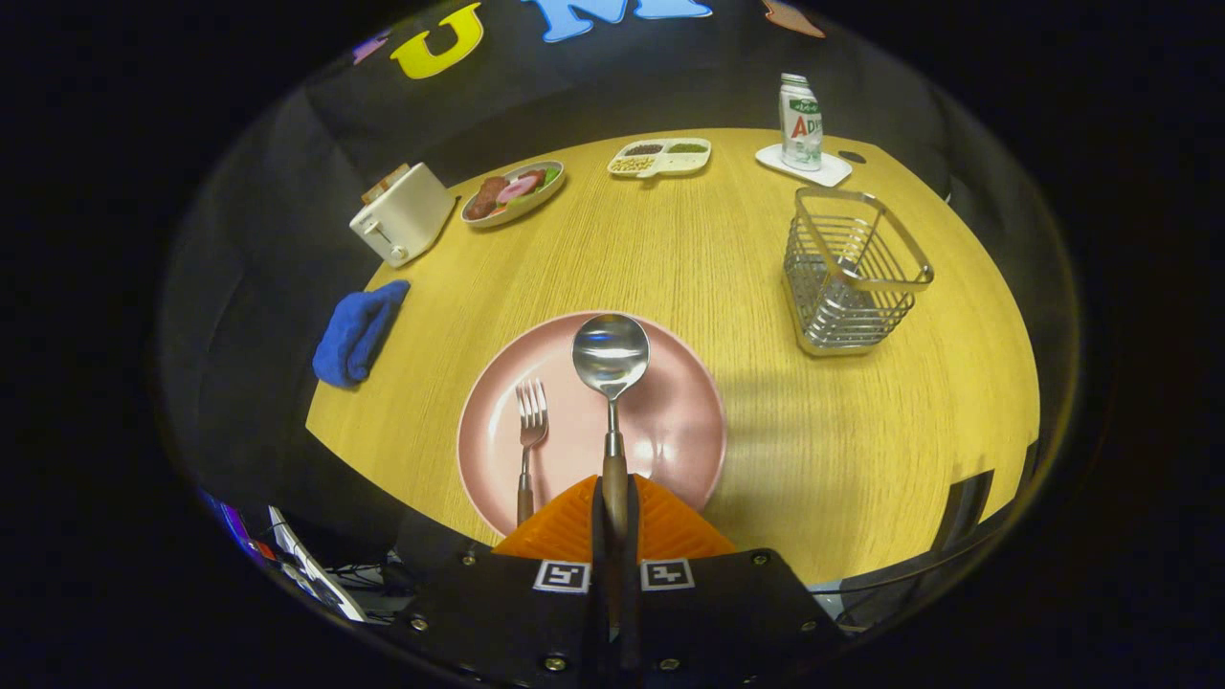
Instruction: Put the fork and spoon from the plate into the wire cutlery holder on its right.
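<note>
The gripper (614, 512) is pinching the spoon (611, 368) by its handle, bowl pointing straight ahead over the plate (670, 421); the cutlery holder (852, 273) is standing right of the plate.

Round light-wood table (861, 450) in a dark, black-draped booth.
Warm light fell on the tabletop, leaving a soft shadow across its near right part; black cloth walls (287, 191) hung behind, and a dark chair back (965, 512) stood at the table's near right edge.
</note>
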